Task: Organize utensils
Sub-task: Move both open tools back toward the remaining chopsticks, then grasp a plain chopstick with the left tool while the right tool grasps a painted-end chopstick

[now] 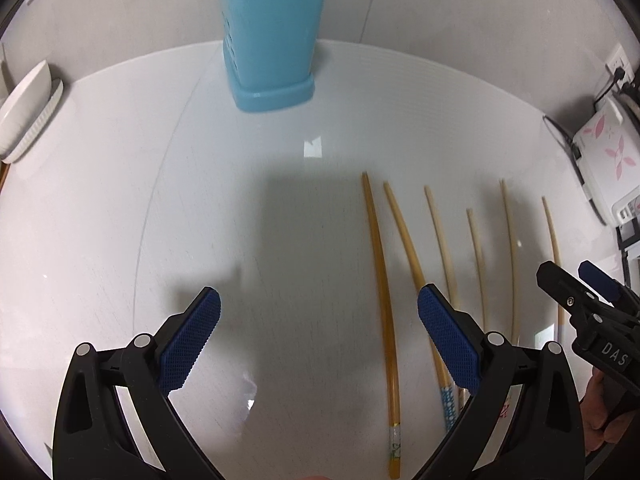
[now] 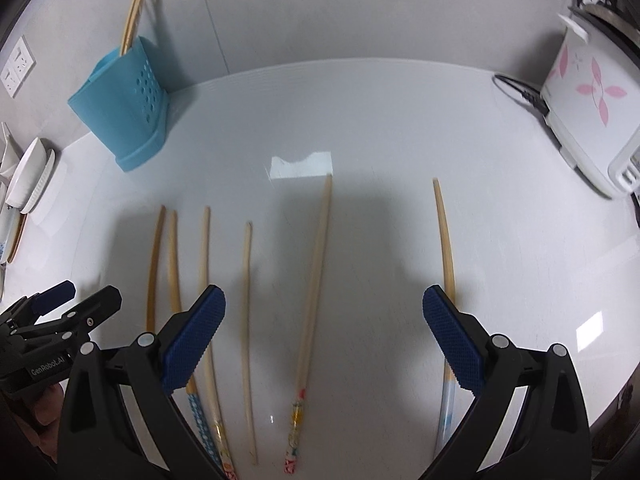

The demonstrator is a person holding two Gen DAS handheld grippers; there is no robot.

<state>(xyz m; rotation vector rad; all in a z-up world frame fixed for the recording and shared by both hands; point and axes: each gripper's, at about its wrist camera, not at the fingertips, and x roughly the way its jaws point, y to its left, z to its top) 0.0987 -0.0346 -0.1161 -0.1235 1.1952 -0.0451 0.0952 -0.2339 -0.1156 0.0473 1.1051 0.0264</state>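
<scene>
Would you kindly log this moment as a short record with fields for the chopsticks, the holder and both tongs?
surface: white countertop
loose chopsticks: six, lying roughly parallel on the countertop
holder: blue utensil holder, upright by the wall, chopsticks already inside
left tongs: open, empty
right tongs: open, empty, above the decorated chopstick
other items: floral appliance, white dishes

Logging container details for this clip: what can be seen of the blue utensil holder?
The blue utensil holder looks like matte plastic, a tall box on a wider base, with round holes in one side wall. It stands upright at the back of the white counter, near the wall. A few wooden chopsticks stick out of its open top. Neither gripper touches it.
</scene>
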